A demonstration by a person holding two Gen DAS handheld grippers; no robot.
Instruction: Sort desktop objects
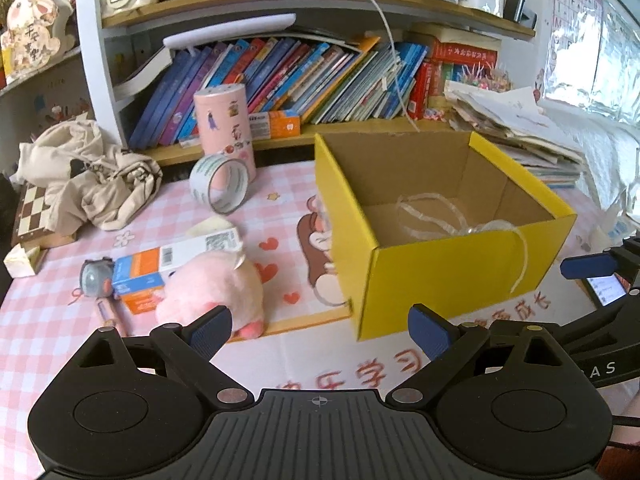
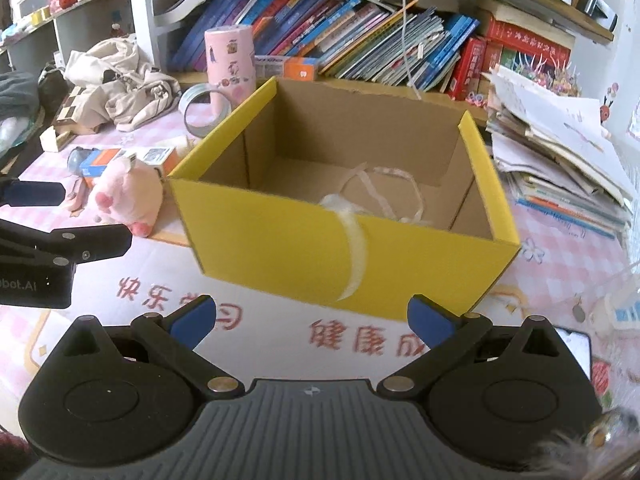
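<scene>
Left gripper [image 1: 320, 330] and right gripper [image 2: 312, 322] both spread wide, empty, facing open yellow cardboard box [image 2: 280, 248], pink plush pig [image 1: 216, 284] beside it.

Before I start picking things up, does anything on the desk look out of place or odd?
Yes: a clear plastic strap hangs out of the yellow box, draped over its front wall, with the rest coiled inside. The roll of tape stands on its edge, leaning against the pink canister. Both tongs are open and empty.

Pink checked desk [image 1: 48, 320]: yellow box [image 1: 460, 280], plush pig [image 1: 216, 284], tape roll [image 1: 220, 184].
</scene>
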